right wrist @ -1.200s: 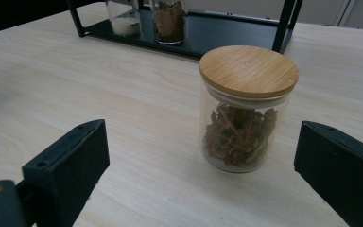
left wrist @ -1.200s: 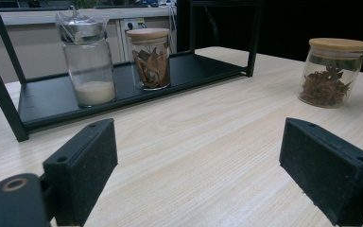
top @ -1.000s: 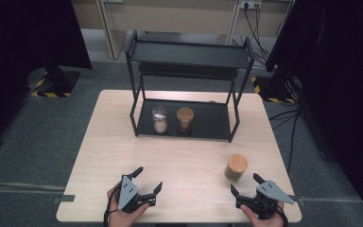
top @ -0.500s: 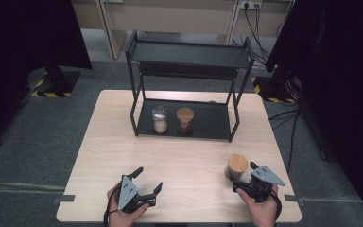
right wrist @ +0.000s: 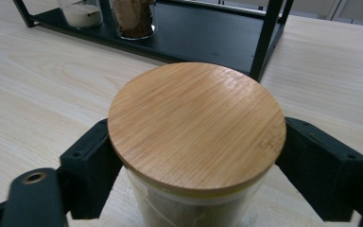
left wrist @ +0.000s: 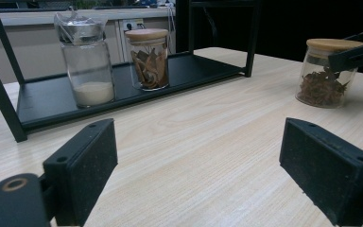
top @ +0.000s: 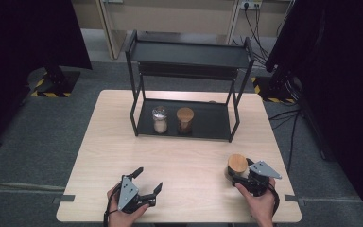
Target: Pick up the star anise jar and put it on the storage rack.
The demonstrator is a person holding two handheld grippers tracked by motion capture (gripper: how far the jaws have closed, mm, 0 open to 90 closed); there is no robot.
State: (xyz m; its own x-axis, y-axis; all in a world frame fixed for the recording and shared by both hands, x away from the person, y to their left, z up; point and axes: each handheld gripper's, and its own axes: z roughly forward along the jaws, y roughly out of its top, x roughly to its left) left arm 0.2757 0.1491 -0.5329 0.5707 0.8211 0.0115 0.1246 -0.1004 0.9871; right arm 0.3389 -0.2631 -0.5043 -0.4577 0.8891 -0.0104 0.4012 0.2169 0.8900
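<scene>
A glass jar with a round wooden lid (top: 237, 164) and brown dried pieces inside stands on the table at the front right; it also appears in the left gripper view (left wrist: 324, 75) and close up in the right gripper view (right wrist: 196, 127). My right gripper (top: 236, 172) has just been closing its jaws with this jar between them. The black pads (right wrist: 92, 165) now sit against the glass just under the lid on both sides. My left gripper (top: 150, 178) rests at the front left, open wide, with nothing but bare table between its pads (left wrist: 82, 165).
A black two-level metal rack (top: 189, 52) stands at the back of the wooden table (top: 113, 142). On its lower shelf (top: 208, 120) are a jar of white powder (top: 159, 119) and a wooden-lidded jar of brown pieces (top: 185, 119). Dark curtains hang at both sides.
My right gripper moved forward and left from the front right edge up to the lidded jar, and its jaws closed around it. The left gripper stayed where it was.
</scene>
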